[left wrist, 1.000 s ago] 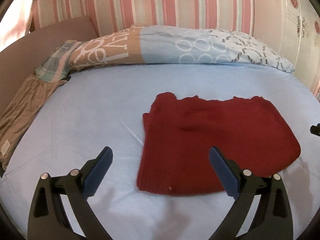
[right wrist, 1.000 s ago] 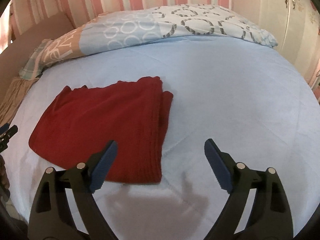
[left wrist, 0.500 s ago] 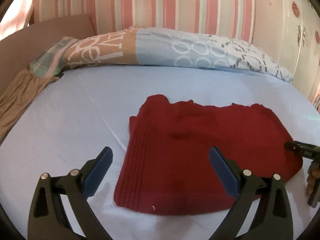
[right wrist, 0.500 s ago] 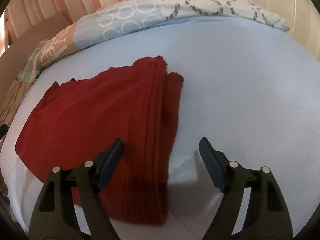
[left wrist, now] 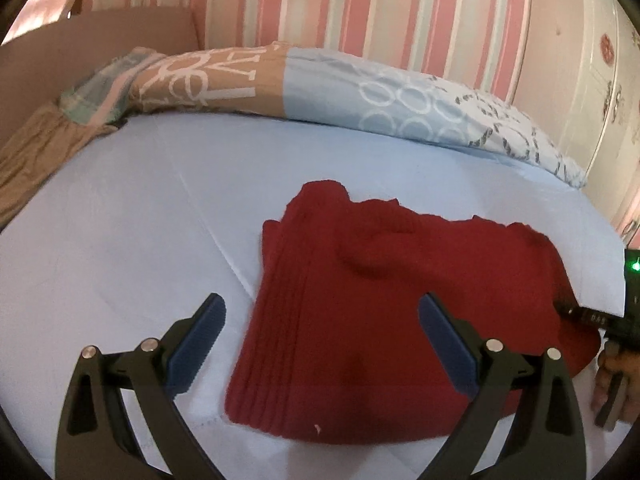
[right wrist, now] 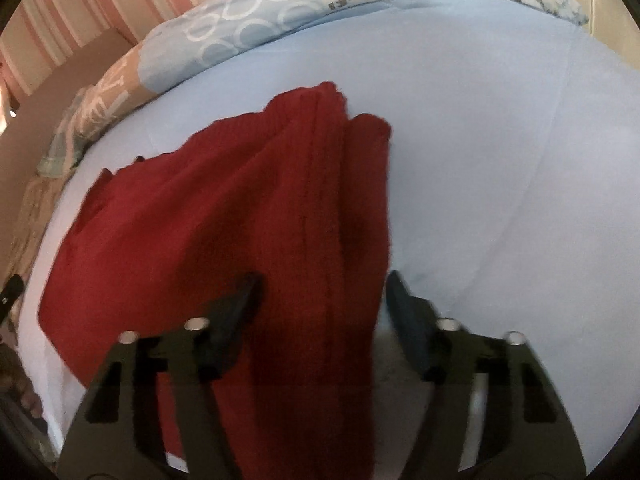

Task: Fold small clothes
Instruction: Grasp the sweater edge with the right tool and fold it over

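Note:
A dark red knitted garment [left wrist: 400, 312] lies folded flat on the light blue bed sheet [left wrist: 120, 220]. My left gripper [left wrist: 320, 328] is open, low over its near left edge, with the ribbed hem between the fingers. In the right wrist view the garment [right wrist: 240, 240] fills the lower middle. My right gripper [right wrist: 320, 300] is open and straddles its thick ribbed edge, with the jaws narrower than before. The right gripper's tip [left wrist: 588, 314] shows at the garment's right edge in the left wrist view.
A patterned blue and tan pillow [left wrist: 320, 96] lies along the head of the bed. A tan cloth [left wrist: 36, 160] and a brown headboard [left wrist: 100, 48] are at the left. A white wardrobe [left wrist: 600, 100] stands at the right.
Both grippers have moved closer and lower to the garment. The right gripper has slid over the ribbed edge and its jaws have narrowed. The garment has not moved.

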Demonstrator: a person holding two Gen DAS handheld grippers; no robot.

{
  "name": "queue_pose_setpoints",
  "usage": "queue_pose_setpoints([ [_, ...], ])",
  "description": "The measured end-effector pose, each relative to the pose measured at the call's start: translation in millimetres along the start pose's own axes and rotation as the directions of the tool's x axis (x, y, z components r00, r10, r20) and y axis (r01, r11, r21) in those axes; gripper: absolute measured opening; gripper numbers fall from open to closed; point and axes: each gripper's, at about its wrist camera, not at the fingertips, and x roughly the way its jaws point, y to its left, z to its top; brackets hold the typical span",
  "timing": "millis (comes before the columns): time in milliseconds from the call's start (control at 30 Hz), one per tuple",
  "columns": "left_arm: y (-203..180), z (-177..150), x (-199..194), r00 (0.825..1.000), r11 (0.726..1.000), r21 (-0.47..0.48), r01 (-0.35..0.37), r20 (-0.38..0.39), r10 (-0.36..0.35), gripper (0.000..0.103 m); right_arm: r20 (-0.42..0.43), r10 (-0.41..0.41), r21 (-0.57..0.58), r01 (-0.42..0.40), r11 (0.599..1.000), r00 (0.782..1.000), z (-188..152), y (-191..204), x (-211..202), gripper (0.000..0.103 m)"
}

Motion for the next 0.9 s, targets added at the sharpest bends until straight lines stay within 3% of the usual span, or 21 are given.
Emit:
queue_pose_setpoints([
  [33, 0, 0, 2, 1.0, 1.0, 0.01, -0.006, -0.003, 0.006, 0.098, 0.004, -0.009, -0.019, 0.009, 1.0, 1.0, 0, 6, -1, 0.034],
  [233, 9, -2, 9, 1.0, 1.0, -0.006, -0.001, -0.031, 0.0, 0.098, 0.01, -0.059, -0.037, 0.059, 0.998, 0.998, 3, 16, -9, 0.021],
  [567, 23, 1, 4, 0.998, 1.0, -0.005, -0.027, -0.05, 0.027, 0.097, 0.045, -0.12, -0.078, 0.123, 0.989, 0.992, 1, 21, -51, 0.017],
  [800, 9, 1, -2, 0.997, 0.996, 0.076, -0.05, -0.054, 0.054, 0.098, 0.106, -0.213, -0.061, 0.22, 0.974, 0.971, 4, -3, -108, 0.017],
  [900, 6, 1, -2, 0.997, 0.993, 0.105, -0.059, -0.052, 0.065, 0.098, 0.116, -0.199, -0.057, 0.207, 0.977, 0.973, 6, -3, -128, 0.017],
])
